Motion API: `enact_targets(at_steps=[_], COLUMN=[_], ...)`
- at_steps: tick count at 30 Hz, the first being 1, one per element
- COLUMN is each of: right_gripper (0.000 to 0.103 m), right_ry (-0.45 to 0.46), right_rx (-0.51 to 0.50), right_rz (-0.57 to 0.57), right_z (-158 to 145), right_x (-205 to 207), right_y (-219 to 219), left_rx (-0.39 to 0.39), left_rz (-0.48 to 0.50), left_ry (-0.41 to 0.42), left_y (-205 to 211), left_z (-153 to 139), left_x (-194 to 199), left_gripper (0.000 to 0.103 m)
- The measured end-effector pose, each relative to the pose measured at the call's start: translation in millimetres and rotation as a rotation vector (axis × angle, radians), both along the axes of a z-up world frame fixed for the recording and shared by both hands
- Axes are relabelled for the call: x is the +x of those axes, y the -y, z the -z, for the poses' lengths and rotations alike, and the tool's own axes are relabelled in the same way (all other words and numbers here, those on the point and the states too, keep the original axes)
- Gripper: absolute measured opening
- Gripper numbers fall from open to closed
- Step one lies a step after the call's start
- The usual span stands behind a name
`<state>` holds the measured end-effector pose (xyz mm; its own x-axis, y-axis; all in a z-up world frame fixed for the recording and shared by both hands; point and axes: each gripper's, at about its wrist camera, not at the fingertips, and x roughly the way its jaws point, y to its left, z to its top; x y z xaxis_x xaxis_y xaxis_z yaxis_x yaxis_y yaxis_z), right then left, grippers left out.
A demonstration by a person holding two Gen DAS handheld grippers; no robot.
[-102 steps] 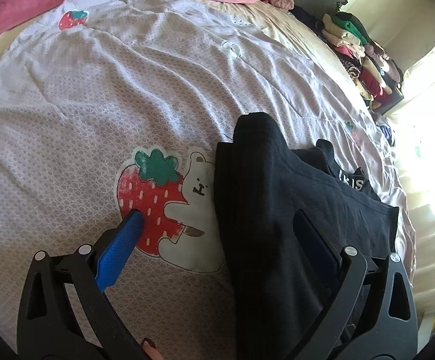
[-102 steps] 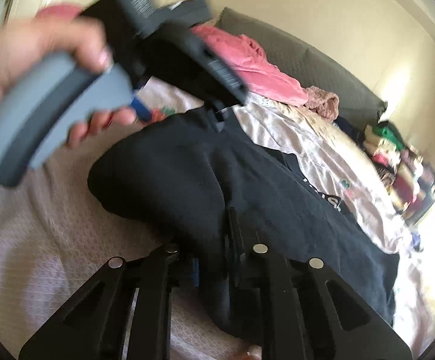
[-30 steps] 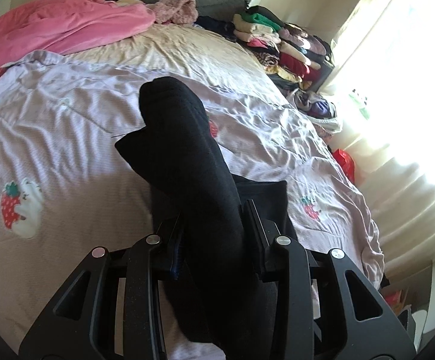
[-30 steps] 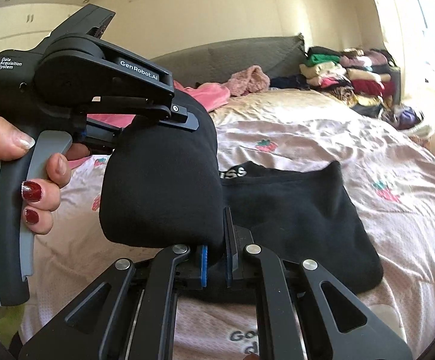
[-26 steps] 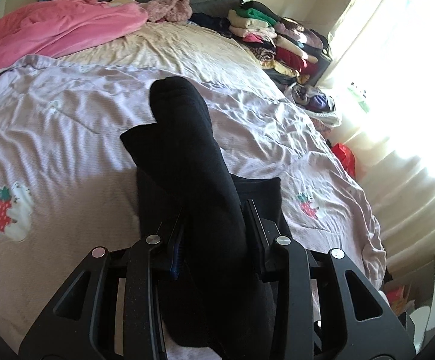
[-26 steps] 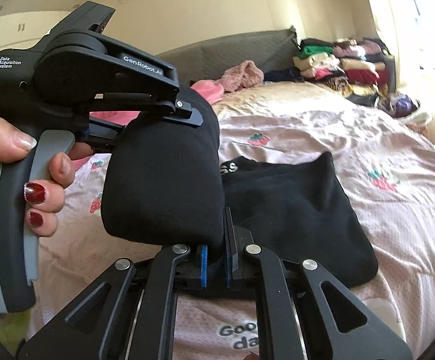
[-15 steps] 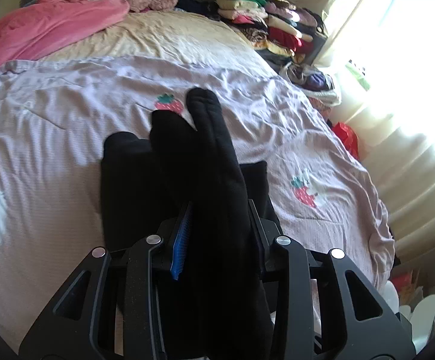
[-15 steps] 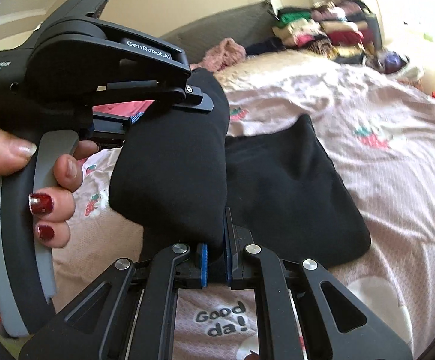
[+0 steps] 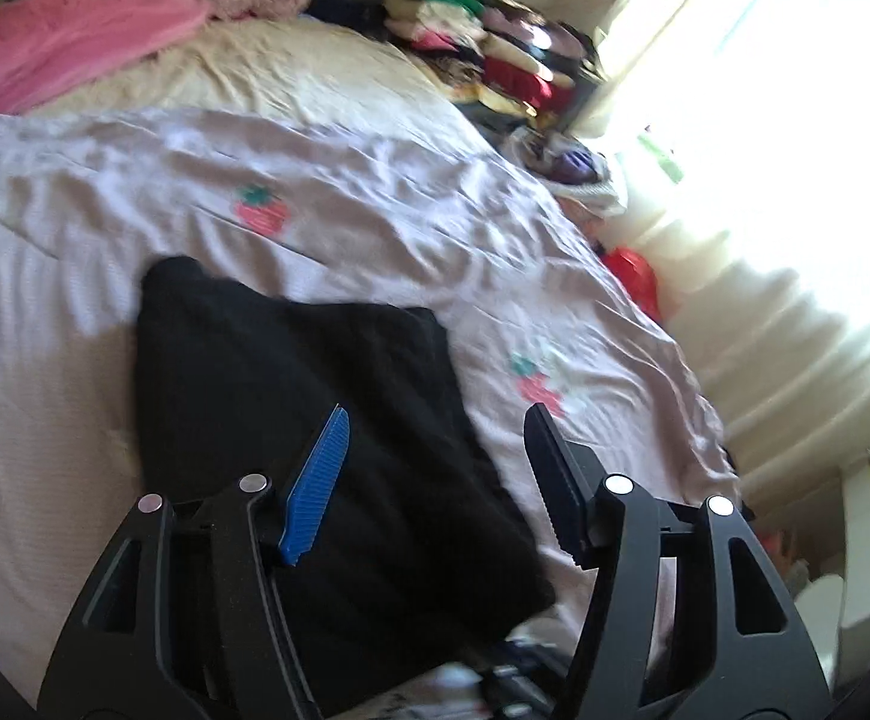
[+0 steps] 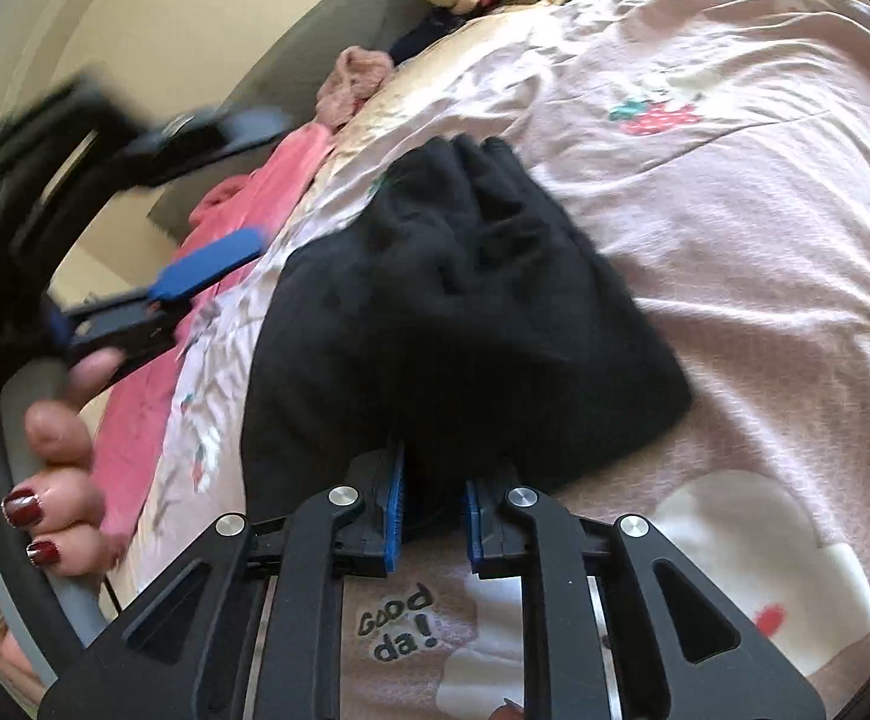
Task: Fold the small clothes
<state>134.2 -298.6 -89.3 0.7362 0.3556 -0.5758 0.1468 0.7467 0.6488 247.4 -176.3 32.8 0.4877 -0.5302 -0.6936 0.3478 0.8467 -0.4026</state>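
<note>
Black garment (image 9: 315,420), soft knit, is seen folded into a rough rectangle, lying flat on the wrinkled pink strawberry-print bedspread (image 9: 375,198). Left gripper (image 9: 435,438) is held above the garment's near edge, jaws spread wide, nothing between the blue ribbed pad and the black one. Right gripper (image 10: 429,480) is angled low at the garment's near hem; its pads are parted a little with dark fabric between them, and contact cannot be told. Left hand (image 10: 45,468) is wrapped on the grey handle.

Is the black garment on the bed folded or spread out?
Folded: the black garment lies doubled into a compact block on the strawberry bedspread.
</note>
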Motion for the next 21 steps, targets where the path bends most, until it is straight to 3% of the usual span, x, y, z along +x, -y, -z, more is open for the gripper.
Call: enact_targets(at_steps=[5,8,9,14,21], right_gripper=[0.023,0.059,0.064,0.072,0.073], right_ry=[0.023,0.042,0.051,0.050,-0.009], right_rx=[-0.019,0.009,0.023,0.019,0.137], right_rz=[-0.004,-0.032,-0.040,-0.094,-0.203], right_z=[-8,-12,-12,-19,-17], right_x=[-2,-1,0,12,57], right_y=[0,7,11,21,37], left_rx=[0.086,0.113,0.108,0.115,0.117], left_rz=[-0.157,-0.212,-0.208,-0.172,-0.144], left_ry=[-0.029,-0.082,-0.091,-0.054,-0.041], left_y=[-48,-74,-76,-73,-68], left_z=[26,54,59,64,65], left_x=[11,13,13,3,-4], left_gripper=[0.053,0.052,0.053,0.053,0.053])
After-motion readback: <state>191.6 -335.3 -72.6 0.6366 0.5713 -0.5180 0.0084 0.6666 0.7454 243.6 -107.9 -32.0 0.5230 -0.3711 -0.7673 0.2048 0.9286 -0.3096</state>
